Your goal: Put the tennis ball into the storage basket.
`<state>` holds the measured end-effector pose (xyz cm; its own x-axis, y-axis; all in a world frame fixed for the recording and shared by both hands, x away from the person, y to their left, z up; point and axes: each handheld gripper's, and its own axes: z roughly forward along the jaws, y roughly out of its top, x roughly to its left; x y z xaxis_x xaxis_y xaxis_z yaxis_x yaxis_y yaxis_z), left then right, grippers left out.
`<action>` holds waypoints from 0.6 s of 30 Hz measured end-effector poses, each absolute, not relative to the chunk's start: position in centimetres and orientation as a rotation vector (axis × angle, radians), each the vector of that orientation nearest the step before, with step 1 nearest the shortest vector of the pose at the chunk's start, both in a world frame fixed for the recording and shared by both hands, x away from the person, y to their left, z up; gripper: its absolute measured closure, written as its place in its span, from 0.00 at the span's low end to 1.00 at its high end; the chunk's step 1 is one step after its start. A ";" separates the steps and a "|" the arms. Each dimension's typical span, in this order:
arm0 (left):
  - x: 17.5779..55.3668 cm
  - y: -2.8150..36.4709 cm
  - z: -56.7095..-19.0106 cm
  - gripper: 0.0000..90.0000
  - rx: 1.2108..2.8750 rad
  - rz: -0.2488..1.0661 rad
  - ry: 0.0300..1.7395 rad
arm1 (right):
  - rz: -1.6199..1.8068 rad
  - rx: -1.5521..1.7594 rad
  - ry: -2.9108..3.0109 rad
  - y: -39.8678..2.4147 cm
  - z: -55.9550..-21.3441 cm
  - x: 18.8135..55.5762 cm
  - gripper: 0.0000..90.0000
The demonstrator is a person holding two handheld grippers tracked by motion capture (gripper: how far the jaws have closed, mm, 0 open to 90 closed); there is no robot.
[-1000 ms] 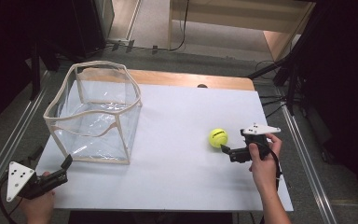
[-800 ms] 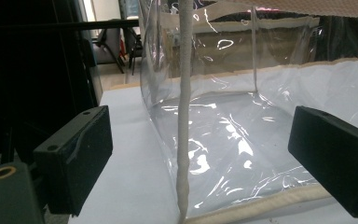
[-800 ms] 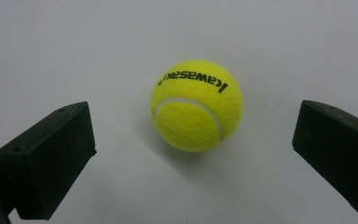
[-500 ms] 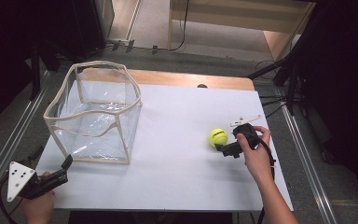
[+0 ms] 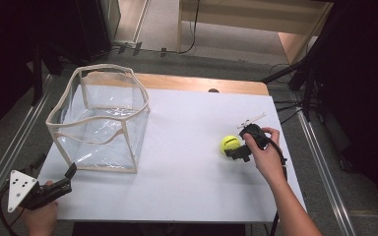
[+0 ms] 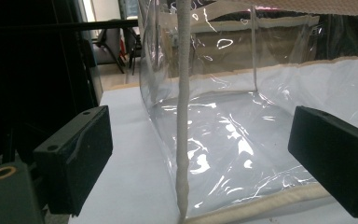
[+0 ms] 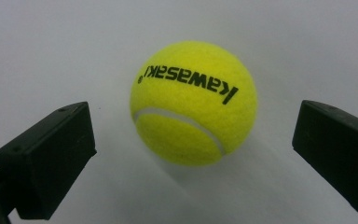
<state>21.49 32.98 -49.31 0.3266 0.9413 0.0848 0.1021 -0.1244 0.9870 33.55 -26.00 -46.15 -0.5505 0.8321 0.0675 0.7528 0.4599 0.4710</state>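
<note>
The yellow tennis ball [image 5: 230,143] lies on the white worktop [image 5: 192,162] at the right of centre in the high view. The right gripper [image 5: 237,153] sits just beside it, fingers [image 7: 51,154] spread wide on either side without touching. At the lower left, the left gripper [image 5: 70,173] points at the clear plastic bin [image 5: 101,120], its fingers [image 6: 77,156] wide apart too.
</note>
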 end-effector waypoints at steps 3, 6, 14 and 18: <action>21.5 33.0 -49.3 0.08 1.512 0.976 0.994 | 0.673 1.389 2.545 -25.7 -46.2 33.9 0.00; 21.5 32.9 -49.3 0.08 1.512 0.977 0.994 | 0.656 1.397 2.572 -25.5 -46.4 34.3 0.00; 21.5 33.0 -49.3 0.08 1.513 0.979 0.991 | 0.641 1.425 2.613 -25.0 -46.9 35.2 0.00; 21.5 33.0 -49.3 0.08 1.511 0.976 0.994 | 0.638 1.429 2.635 -24.8 -47.2 35.6 0.00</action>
<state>21.47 32.99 -49.31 0.3266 0.9414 0.0838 0.1006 -0.1228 0.9873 35.63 -24.78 -47.21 -0.5629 0.8166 0.1280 0.7847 0.4793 0.3932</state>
